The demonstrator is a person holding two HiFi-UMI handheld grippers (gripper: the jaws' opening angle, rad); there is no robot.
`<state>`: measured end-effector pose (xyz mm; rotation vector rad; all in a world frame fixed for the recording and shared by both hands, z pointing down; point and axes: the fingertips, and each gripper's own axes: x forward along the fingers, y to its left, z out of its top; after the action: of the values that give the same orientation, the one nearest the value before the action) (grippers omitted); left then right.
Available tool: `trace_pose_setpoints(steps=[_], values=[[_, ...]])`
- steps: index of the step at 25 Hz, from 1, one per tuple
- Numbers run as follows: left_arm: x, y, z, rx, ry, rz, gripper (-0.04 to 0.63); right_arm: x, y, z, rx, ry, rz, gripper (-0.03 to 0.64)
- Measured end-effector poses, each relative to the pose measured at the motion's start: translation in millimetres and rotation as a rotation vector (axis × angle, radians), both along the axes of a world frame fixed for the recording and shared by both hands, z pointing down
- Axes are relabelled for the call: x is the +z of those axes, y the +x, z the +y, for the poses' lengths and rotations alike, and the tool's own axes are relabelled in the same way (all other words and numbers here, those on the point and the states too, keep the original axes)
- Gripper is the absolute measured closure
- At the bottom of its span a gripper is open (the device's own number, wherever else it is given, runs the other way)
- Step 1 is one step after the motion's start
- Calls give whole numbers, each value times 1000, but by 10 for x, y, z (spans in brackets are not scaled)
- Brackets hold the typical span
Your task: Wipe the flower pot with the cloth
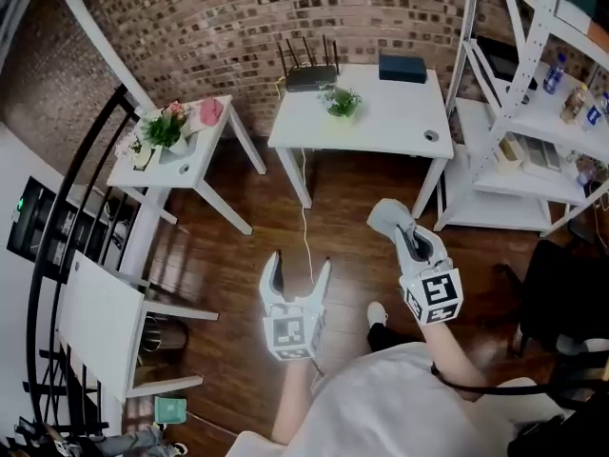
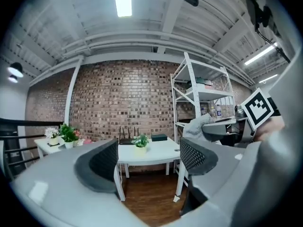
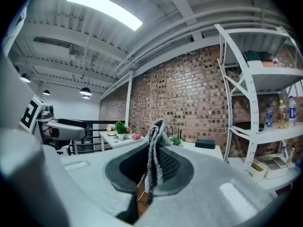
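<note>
- Pot (image 1: 341, 110): small and upright, with a green plant in it. It stands on the white table (image 1: 400, 127), well ahead of both claws across open floor, and is not yet touched.
- Cloth (image 3: 154, 148): grey and folded. The right claw (image 1: 411, 239) has its jaws pinched shut on the cloth, and a tuft stands up past the tips.
- Governing relation: from the right claw the pot lies forward and a touch right of its aim, showing just beside the cloth in the right gripper view. The pot's long axis is vertical, so the wipe will probably run round its side.
- Nearer hand: the right claw is held ahead of the left and is the closer to the table, so it is the likely one to reach.
- Left claw (image 1: 299, 272): its jaws stand narrowly apart with nothing between them, and the pot shows far off through the gap.
- Side table (image 1: 205, 165): far to the left of the left claw, it carries more plants. The claws' aim suggests the pot ahead is the one meant.
</note>
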<state>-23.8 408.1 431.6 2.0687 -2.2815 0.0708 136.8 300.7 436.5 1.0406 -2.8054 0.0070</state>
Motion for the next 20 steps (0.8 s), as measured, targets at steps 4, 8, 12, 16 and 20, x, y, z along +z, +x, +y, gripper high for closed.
trace_pose_setpoints(steps=[4,8,12,16,20], values=[[-172,-159,-717,-23,25,-14,179,-35,-226,-632,-74,-23,12,615],[-121,-126,-1198,-37,6,-15,179,252,-332,-999,-174,-113,70,615],[71,-200,-1491,-9,-91,-71,179,348,-542,-1207,-198,-143,6,614],[148,-366,-2023,19,-72,-39,179,374,-623,-1644,-172,-111,-12,614],[262,-692,-2608,52,-39,-20,179,534,-773,-2208,-98,-111,24,614]])
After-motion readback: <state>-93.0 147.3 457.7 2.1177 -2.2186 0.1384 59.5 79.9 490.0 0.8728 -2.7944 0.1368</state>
